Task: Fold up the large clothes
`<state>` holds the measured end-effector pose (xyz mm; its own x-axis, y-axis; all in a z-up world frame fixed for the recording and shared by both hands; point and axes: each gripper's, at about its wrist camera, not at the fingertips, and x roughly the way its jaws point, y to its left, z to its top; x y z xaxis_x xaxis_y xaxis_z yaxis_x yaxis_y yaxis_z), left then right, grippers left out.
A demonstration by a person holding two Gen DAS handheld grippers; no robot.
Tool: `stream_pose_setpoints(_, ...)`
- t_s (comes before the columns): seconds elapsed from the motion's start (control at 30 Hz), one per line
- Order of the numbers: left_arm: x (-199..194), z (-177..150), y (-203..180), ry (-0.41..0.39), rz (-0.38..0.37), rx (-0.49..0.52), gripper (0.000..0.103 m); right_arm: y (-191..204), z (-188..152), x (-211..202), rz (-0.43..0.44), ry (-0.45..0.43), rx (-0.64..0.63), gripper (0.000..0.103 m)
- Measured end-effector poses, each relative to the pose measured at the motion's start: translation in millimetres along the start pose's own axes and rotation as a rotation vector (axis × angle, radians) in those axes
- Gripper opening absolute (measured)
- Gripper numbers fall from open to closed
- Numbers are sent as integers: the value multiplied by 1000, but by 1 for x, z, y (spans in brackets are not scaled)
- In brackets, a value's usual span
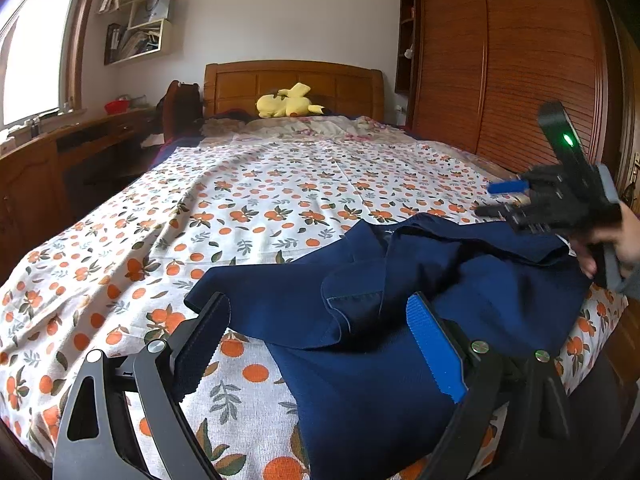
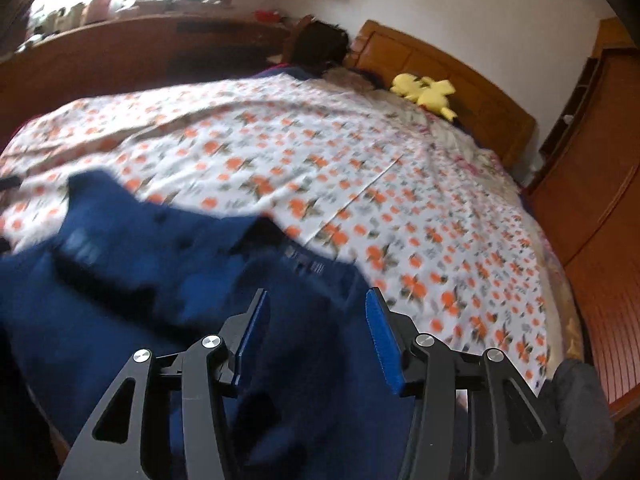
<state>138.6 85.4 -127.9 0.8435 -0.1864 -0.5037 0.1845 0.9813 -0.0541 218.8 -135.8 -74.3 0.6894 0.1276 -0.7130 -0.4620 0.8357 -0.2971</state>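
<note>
While bunched on the near end of the bed (image 1: 120,248), navy garment (image 1: 360,292) lying crumpled over the orange-print sheet (image 1: 248,200), collar and a flap folded across the middle. Seen again in the right wrist view (image 2: 132,264), blurred, filling lower left of frame.

Left gripper (image 1: 324,344) low over garment's near edge, jaws wide apart, blue-padded finger (image 1: 434,352) over the cloth, other finger (image 1: 200,344) over bare sheet just beside the cloth edge. No cloth pinched between them; contact with fabric hard to tell.

Right gripper (image 2: 316,340) above garment's far-right side, jaws partly apart, nothing clamped, cloth visible below and between the pads (image 2: 384,340). Also seen in the left wrist view (image 1: 502,200) at right, held by a hand (image 1: 616,244), green light on its body, just above the garment's upper right edge.

Yellow plush toy (image 1: 288,106) at the head of the bed against the wooden headboard (image 1: 292,80). Wooden wardrobe (image 1: 508,60) along the right side. Window (image 1: 36,48) and wall shelves (image 1: 140,28) at left, long wooden tabletop (image 1: 80,132) under the window.
</note>
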Motion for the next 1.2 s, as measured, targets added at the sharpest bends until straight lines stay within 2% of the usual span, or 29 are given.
stream_pose_setpoints(0.27, 6, -1, -7, 20, 6, 22, 91, 0, -53, -13, 44, 57, 36, 50)
stream_pose_setpoints(0.47, 12, -1, -13, 27, 5, 27, 91, -6, -69, -2, 17, 108, 46, 50)
stream_pose_setpoints(0.5, 13, -1, -14, 28, 4, 27, 91, -9, -70, 2, 8, 119, 46, 47)
stream_pose_setpoints(0.57, 14, -2, -16, 29, 4, 33, 91, -16, -68, 9, 8, 132, 55, 3)
stream_pose_setpoints(0.67, 14, -2, -16, 31, 0, 35, 91, -34, -54, 12, -26, 108, 71, 3)
stream_pose_setpoints(0.8, 14, -2, -15, 29, 0, 32, 91, -62, -23, 28, -117, 85, 61, 3)
stream_pose_setpoints(1.1, 12, -1, -9, 23, -1, 23, 91, -90, 27, 87, -238, 113, 29, 4)
stream_pose_setpoints(1.13, 12, -1, -8, 23, -1, 22, 91, -92, 30, 95, -260, 118, 25, 6)
stream_pose_setpoints(1.2, 13, 0, -6, 26, 2, 16, 91, -96, 33, 101, -296, 116, 35, 19)
